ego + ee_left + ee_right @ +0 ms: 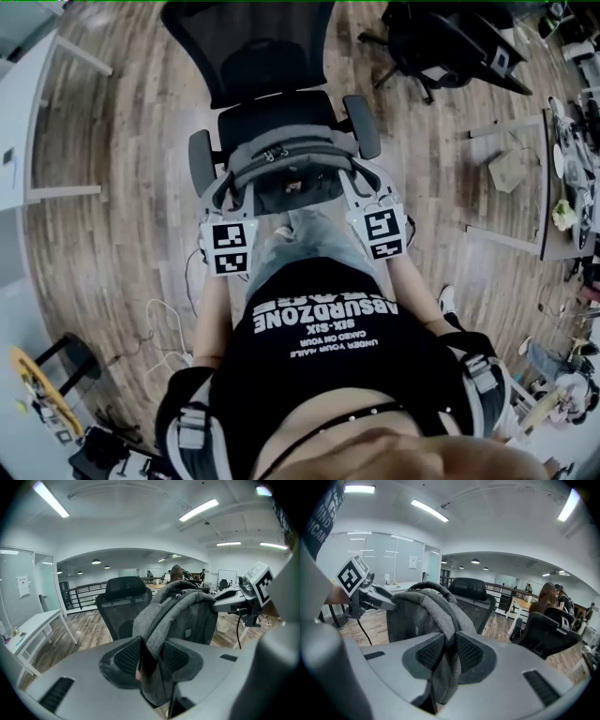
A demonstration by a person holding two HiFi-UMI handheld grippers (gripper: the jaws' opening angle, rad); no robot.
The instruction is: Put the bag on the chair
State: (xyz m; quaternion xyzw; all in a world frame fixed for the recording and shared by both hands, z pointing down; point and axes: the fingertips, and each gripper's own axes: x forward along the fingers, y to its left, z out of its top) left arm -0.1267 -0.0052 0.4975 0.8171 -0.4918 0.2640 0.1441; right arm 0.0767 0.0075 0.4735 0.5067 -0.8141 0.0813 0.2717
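**Bag gripped at seat edge**

Left gripper [150, 660] and right gripper [449, 651] are each clamped on a side fold of the bag [281, 159], held upright at the chair [272, 108] seat's front edge. It should be lowered level and centred, and released only once settled.

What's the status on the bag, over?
Left gripper shut on bag. Right gripper shut on bag. Bag over chair seat; touchdown unclear. Nothing in the way.

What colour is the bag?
The bag is grey; clearest in the left gripper view.
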